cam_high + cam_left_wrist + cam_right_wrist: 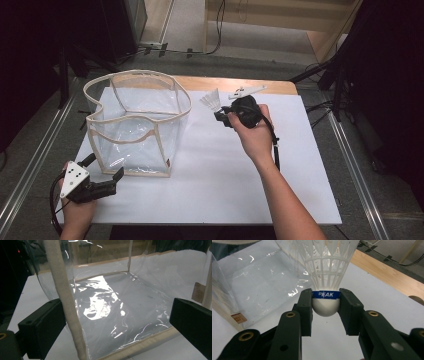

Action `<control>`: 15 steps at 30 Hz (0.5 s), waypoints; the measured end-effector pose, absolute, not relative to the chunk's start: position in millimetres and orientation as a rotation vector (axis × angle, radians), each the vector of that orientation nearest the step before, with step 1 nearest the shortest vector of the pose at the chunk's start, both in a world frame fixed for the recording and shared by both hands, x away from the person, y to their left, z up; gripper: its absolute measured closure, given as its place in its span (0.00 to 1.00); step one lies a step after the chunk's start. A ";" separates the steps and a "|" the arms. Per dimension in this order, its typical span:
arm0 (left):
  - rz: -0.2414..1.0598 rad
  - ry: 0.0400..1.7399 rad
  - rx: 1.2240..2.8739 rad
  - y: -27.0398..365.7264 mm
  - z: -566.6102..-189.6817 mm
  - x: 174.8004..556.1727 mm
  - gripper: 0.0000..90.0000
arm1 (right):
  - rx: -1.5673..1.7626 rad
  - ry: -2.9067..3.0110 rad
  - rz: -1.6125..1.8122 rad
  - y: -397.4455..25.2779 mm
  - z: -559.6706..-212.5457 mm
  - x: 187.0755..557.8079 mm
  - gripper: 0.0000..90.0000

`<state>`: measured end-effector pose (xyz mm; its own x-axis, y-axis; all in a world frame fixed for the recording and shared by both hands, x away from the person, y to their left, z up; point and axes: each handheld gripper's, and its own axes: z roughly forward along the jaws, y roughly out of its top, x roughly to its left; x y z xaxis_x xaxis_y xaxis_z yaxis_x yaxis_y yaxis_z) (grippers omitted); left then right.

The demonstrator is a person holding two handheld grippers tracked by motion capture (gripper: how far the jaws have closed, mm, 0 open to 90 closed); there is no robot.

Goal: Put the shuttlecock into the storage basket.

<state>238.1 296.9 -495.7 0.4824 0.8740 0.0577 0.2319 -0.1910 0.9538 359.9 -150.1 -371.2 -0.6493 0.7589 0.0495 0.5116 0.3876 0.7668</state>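
Centrally, right gripper clamped on shuttlecock; lower left, left gripper agape, seemingly straddling clear bag corner.

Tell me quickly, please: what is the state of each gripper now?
Left gripper: open, jaws on either side of the clear bag's corner edge, not closed on it.
Right gripper: closed on the shuttlecock, at its cork.
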 end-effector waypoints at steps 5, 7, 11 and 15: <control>0.778 0.955 1.696 296.8 -495.8 238.1 0.01 | 1.109 2.326 1.139 -149.8 -366.4 359.5 0.70; 0.778 0.955 1.696 296.9 -495.7 238.1 0.01 | 1.107 2.325 1.144 -149.0 -364.5 359.7 0.70; 0.777 0.953 1.695 297.0 -495.7 238.0 0.01 | 1.091 2.321 1.155 -147.6 -358.9 359.6 0.70; 0.778 0.953 1.694 296.8 -495.8 238.0 0.01 | 1.084 2.315 1.175 -144.9 -353.1 359.4 0.70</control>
